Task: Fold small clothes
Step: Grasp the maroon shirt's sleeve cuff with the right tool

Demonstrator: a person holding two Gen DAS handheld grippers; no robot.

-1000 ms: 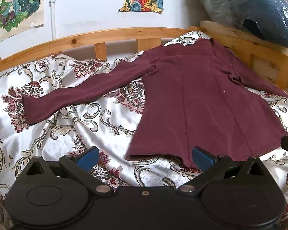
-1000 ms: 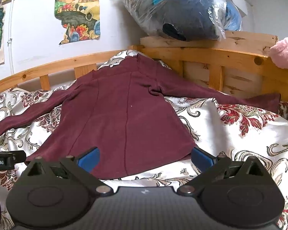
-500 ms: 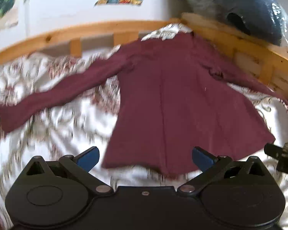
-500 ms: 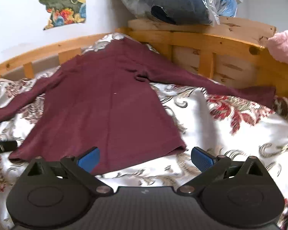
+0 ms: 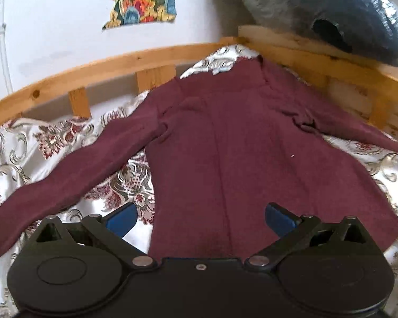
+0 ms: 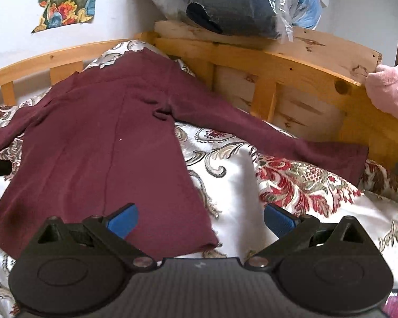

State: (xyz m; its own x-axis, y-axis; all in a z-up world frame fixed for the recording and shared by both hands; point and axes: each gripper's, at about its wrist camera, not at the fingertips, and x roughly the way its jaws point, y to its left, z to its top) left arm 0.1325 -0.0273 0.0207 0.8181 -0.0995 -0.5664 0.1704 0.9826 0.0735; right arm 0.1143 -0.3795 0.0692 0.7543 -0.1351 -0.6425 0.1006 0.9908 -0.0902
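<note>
A maroon long-sleeved dress [image 5: 225, 143] lies flat on a floral satin bedspread [image 5: 66, 137], collar toward the headboard, both sleeves spread out. It also shows in the right wrist view [image 6: 114, 153]. My left gripper [image 5: 200, 218] is open and empty, over the hem near the dress's lower left corner. My right gripper [image 6: 200, 220] is open and empty, over the hem's lower right corner. The right sleeve [image 6: 278, 137] stretches toward the wooden rail.
A wooden bed frame [image 6: 291, 61] runs behind and to the right. A plastic-wrapped dark bundle [image 6: 233, 0] sits on its rail. A pink plush item [image 6: 390, 90] hangs at the right. Posters [image 5: 140, 0] are on the white wall.
Both grippers have moved forward and lower over the dress hem. The hem now lies between and under the fingers. Both stay open.
</note>
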